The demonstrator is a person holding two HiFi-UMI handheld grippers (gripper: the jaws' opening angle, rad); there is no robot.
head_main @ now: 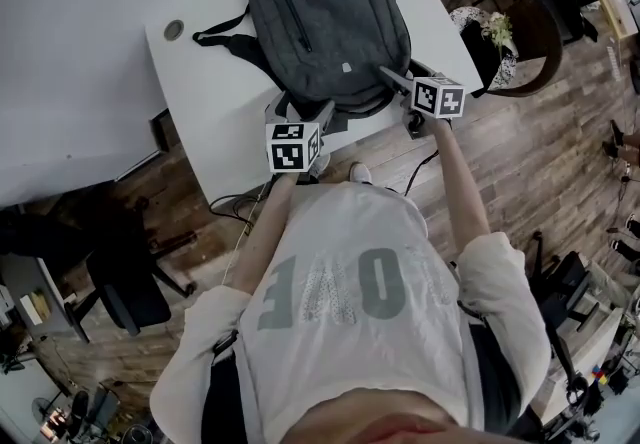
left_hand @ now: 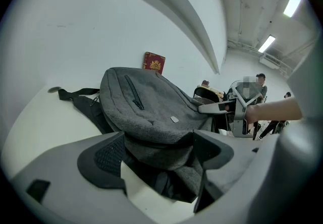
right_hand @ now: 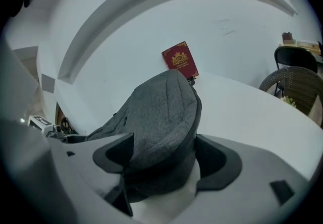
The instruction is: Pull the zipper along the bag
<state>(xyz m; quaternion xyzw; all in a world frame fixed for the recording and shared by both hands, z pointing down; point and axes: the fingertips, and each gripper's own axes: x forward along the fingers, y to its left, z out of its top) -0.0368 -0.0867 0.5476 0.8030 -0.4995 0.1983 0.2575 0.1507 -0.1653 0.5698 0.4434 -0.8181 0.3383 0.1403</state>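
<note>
While the grey bag (head_main: 320,22) lies flat on the white table (head_main: 200,82), its long axis runs from the near edge, where the person stands, away toward the far side, with the black straps trailing off to the left. Both tools sit at the bag's near end. The left gripper (head_main: 300,115) faces the near left part of the rim. Its own view shows the jaws spread wide with the bag's folded lower fabric lying between them, and I cannot see that it is pinched. The right gripper (head_main: 398,82) reaches in at the near right corner, forearm stretched out straight, and its jaws are likewise wide apart with the rounded corner of the bag filling the gap.

A short pocket zipper (head_main: 297,22) runs lengthwise on the top face, farther away than either gripper and slightly closer to the left one. No slider on the main seam can be made out, so which zipper is meant is unclear. Judging from this, one gripper would have to steady the near rim while the other travels away along the bag's length.

A red booklet (right_hand: 180,60) stands beyond the far end.
</note>
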